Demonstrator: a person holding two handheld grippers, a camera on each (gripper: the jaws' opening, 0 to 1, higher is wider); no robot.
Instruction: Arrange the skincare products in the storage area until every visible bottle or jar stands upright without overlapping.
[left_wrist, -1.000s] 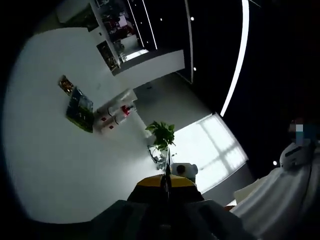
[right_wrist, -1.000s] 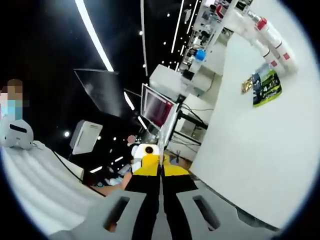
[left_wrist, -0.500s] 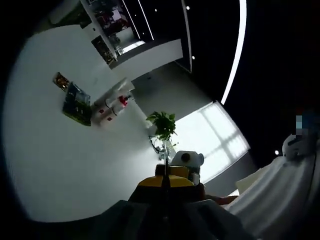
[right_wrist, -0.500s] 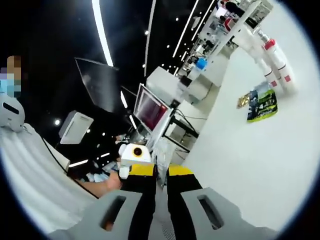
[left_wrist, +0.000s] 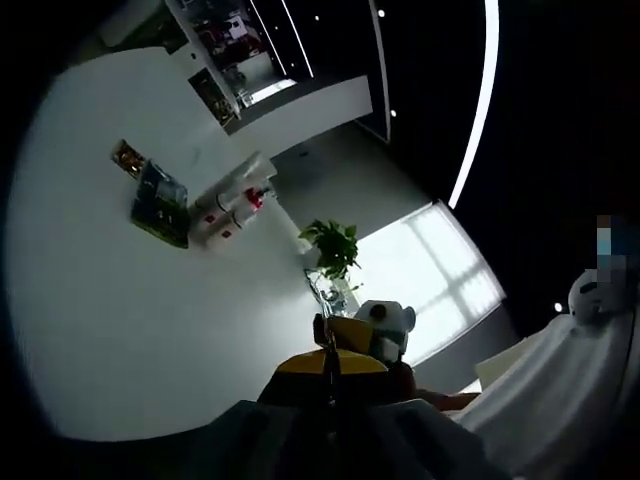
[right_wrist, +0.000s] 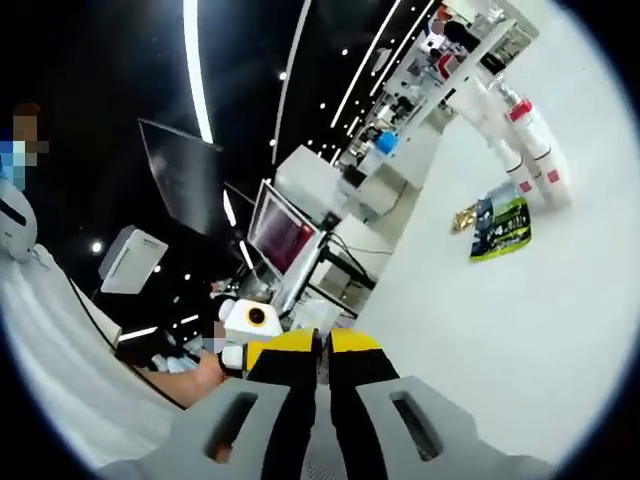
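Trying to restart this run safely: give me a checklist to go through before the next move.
1. Left claw free: ok, jaws shut, nothing held.
2. Right claw free: ok, jaws shut, nothing held.
3. White bottles in sight: ok, red-capped, at the far end of the white table.
4. Bottles upright: cannot tell, too small and both views are tilted.
5. Claws within reach of the bottles: not ok, both are far off.
6. Green packet clear of the bottles: ok, it lies beside them, apart.
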